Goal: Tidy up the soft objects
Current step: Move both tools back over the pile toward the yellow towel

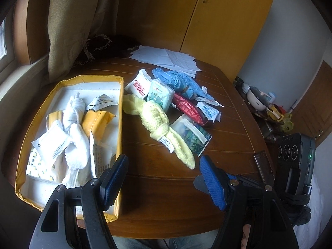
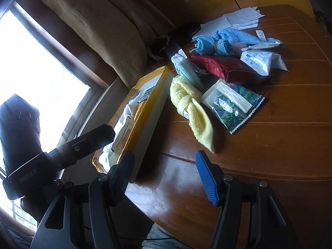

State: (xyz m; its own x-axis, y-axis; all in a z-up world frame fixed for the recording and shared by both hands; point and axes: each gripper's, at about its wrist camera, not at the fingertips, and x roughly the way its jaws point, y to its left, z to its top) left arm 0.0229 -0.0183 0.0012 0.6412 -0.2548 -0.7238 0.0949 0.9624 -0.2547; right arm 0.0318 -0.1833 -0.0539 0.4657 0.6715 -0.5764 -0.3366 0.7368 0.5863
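Note:
A yellow-rimmed box on the table's left holds a knotted white towel and several soft packets. To its right lie a knotted yellow towel, a blue towel, a red packet, a green scenic packet and white tissue packs. My left gripper is open and empty, above the table's near edge, just short of the yellow towel. My right gripper is open and empty, near the box's corner, below the yellow towel.
White papers lie at the table's far edge by a dark cloth and a curtain. A yellow cabinet stands behind. A cluttered side shelf is at the right. The wooden table shows between things.

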